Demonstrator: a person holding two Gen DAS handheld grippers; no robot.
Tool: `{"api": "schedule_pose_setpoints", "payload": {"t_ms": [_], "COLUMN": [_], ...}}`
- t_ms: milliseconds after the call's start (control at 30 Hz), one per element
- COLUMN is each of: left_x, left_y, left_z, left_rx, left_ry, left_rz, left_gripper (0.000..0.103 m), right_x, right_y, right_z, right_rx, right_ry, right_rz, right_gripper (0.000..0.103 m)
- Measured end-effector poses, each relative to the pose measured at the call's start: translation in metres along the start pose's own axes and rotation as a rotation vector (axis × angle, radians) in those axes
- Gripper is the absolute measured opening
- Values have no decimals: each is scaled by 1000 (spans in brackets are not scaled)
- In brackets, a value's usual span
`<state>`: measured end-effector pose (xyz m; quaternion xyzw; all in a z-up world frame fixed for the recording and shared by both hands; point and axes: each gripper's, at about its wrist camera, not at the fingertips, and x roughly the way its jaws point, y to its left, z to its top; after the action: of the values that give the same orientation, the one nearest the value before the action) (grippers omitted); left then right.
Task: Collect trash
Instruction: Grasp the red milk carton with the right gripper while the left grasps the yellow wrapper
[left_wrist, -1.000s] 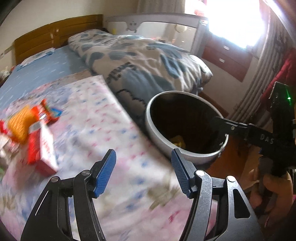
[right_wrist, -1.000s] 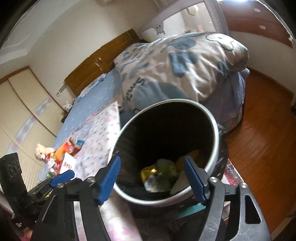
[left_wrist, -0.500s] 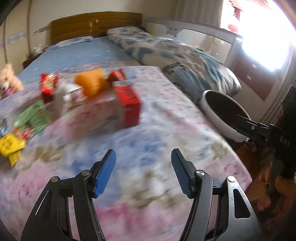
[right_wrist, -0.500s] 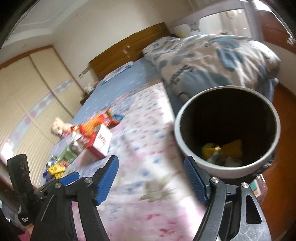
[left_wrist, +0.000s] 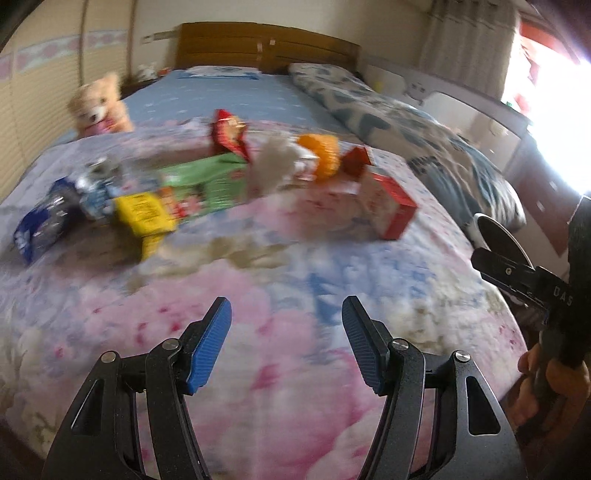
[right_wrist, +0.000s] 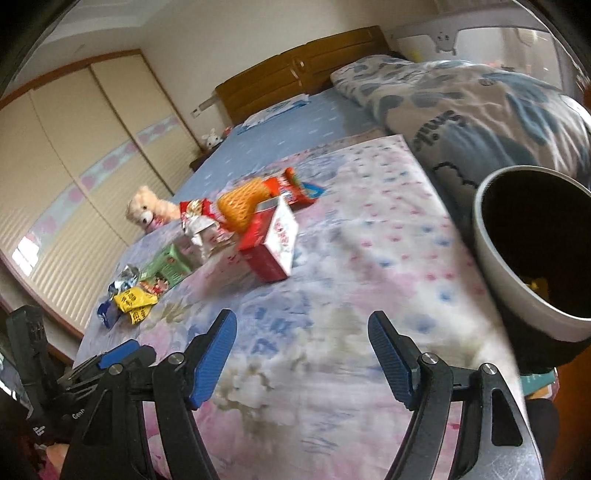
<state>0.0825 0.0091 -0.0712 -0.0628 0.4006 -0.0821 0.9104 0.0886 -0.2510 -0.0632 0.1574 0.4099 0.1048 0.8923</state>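
The trash lies in a loose row across the far middle of the flowered bedspread (left_wrist: 295, 295): red carton (right_wrist: 273, 236) nearest the bin (right_wrist: 517, 280), which stands by the bed's right edge, then orange wrapper (right_wrist: 240, 203), green packet (left_wrist: 207, 181) and yellow packet (left_wrist: 142, 212) leftward. Best to take the carton first, jaws spanning its narrow side. Left gripper (left_wrist: 286, 343) and right gripper (right_wrist: 303, 354) both hover spread and empty, tilted down over the near bedspread

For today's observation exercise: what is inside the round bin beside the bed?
Inside the bin, only a few yellow scraps show near its rim; the rest is too dark to see.
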Motion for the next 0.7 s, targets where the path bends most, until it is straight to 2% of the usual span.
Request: {"api": "schedule_pose_setpoints", "payload": {"t_ms": [333, 700], "left_x": [4, 27], "left_y": [61, 87], "left_z": [2, 32], "left_rx": [-143, -184], "left_ry": [14, 22], "left_rz": [100, 161], "left_gripper": [67, 74], "right_x": [36, 77], "right_y": [31, 37], "right_z": [5, 30], "right_rx": [-58, -65], "right_ry": [36, 53], "right_rz": [-1, -53], "right_gripper": [75, 75]}}
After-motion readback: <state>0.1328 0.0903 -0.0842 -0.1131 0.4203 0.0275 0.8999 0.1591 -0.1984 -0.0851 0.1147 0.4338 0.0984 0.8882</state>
